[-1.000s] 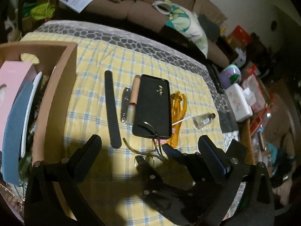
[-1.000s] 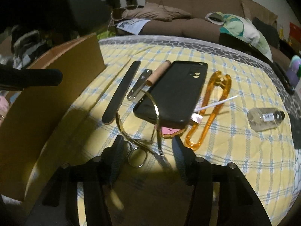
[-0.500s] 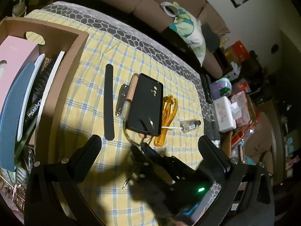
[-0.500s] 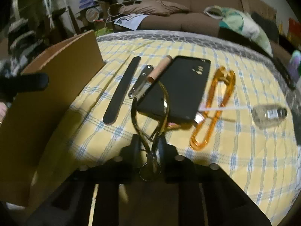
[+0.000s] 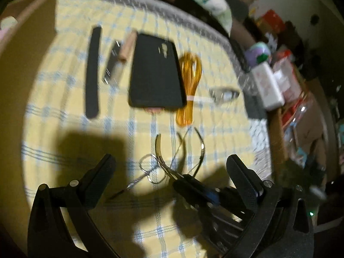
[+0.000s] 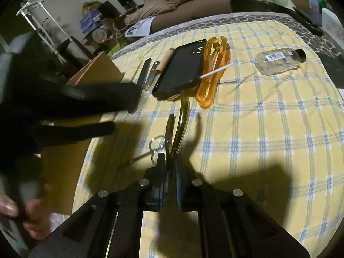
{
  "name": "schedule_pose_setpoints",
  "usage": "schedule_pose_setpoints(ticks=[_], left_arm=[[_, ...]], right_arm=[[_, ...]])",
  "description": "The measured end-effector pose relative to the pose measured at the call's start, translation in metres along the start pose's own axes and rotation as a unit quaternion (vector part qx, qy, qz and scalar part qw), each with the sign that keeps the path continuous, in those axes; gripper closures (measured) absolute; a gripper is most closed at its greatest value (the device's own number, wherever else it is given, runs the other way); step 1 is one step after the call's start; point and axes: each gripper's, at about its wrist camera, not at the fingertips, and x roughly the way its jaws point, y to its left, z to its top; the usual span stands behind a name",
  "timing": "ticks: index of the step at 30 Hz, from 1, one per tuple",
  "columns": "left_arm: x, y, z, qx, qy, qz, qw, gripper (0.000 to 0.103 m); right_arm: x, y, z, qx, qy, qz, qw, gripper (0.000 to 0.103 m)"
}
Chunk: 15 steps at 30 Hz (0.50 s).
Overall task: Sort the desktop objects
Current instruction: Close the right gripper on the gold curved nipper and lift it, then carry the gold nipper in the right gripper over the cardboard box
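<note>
A bright pool of light falls on the checked cloth (image 6: 258, 116), hard dark shadows around it; the left wrist view is motion-blurred, both views' edges bending into blackness.

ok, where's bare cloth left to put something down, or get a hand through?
Free: the checked cloth right of the gold tool and below the clear bottle. Crowded: the row from the black file past the phone to the orange clip. The cardboard box and the left gripper crowd the left side.
</note>
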Motion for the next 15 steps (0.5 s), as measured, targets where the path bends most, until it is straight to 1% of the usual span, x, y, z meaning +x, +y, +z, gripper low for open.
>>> schedule_pose_setpoints(ticks=[3, 4, 5, 6, 7, 8, 9, 10, 11, 13, 15], left_arm=[[0.022, -0.003, -0.006, 0.007, 0.023, 0.013, 0.9996, 0.001], [0.020, -0.005, -0.008, 0.017, 0.011, 0.016, 0.9997, 0.001], [0.019, -0.008, -0.010, 0.024, 0.008, 0.015, 0.9996, 0.002], [0.021, -0.009, -0.011, 0.026, 0.014, 0.009, 0.9995, 0.004], [0.020, -0.010, -0.013, 0.029, 0.013, 0.013, 0.9994, 0.006], [0.019, -0.010, -0.014, 0.032, 0.013, 0.012, 0.9993, 0.018], [0.019, -0.007, -0.012, 0.031, 0.016, 0.002, 0.9994, 0.041], [0.019, -0.004, -0.012, 0.024, 0.023, -0.005, 0.9994, 0.049], [0.017, 0.000, -0.011, 0.019, 0.025, -0.002, 0.9995, 0.056], [0.012, 0.009, -0.011, 0.002, 0.025, -0.015, 0.9996, 0.061], [0.004, 0.017, -0.011, -0.017, 0.029, -0.028, 0.9990, 0.062]], right_arm=[[-0.002, 0.000, -0.007, 0.002, -0.003, 0.007, 1.000, 0.095], [-0.001, 0.000, -0.009, 0.003, -0.003, 0.012, 1.000, 0.095], [-0.002, 0.000, -0.010, 0.007, -0.003, 0.023, 1.000, 0.095], [-0.003, -0.001, -0.012, 0.008, -0.004, 0.030, 1.000, 0.095], [-0.005, 0.000, -0.012, 0.009, -0.008, 0.037, 0.999, 0.095], [-0.008, 0.002, -0.012, 0.009, -0.013, 0.045, 0.999, 0.095], [-0.010, 0.005, -0.012, 0.010, -0.016, 0.051, 0.999, 0.095], [-0.012, 0.008, -0.011, 0.010, -0.019, 0.059, 0.998, 0.094], [-0.013, 0.012, -0.011, 0.007, -0.020, 0.054, 0.998, 0.094], [-0.016, 0.018, -0.010, 0.000, -0.020, 0.049, 0.999, 0.094], [-0.018, 0.023, -0.012, 0.001, -0.019, 0.053, 0.998, 0.094]])
